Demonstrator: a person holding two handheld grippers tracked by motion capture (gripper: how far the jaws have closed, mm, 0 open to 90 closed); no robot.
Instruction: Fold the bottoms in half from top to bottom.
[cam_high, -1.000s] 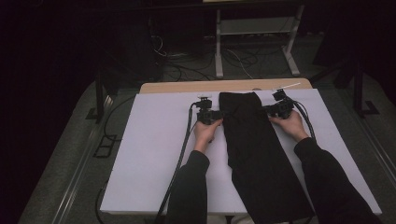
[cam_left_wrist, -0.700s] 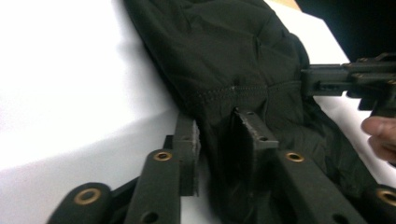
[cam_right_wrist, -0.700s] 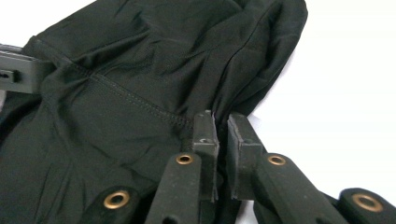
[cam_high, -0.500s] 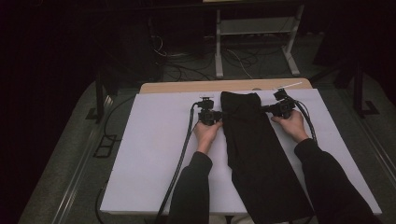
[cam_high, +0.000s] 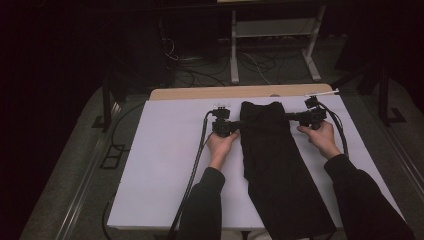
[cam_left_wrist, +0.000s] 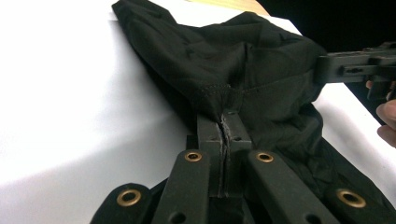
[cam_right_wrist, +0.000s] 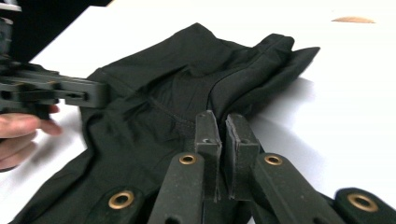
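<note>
**Black cloth gripped at both far corners**

White tabletop (cam_high: 165, 165) carries a long black garment (cam_high: 280, 170), probably trousers, which lies from the far edge down to the near edge, a little right of the middle. Its far end, the waist, is bunched between the two tools. The left tongs (cam_left_wrist: 225, 122) are closed on the left side of this end, with the hem stitching pinched between the pads. The right tongs (cam_right_wrist: 223, 128) are closed on the right side, also with cloth between them.

To do this step well, I think both hands should lift together and keep the waist stretched evenly, so the fabric does not slip out.

Compared with one second ago, both tongs have just been closing onto the cloth, and the waist edge looks more gathered now.
</note>
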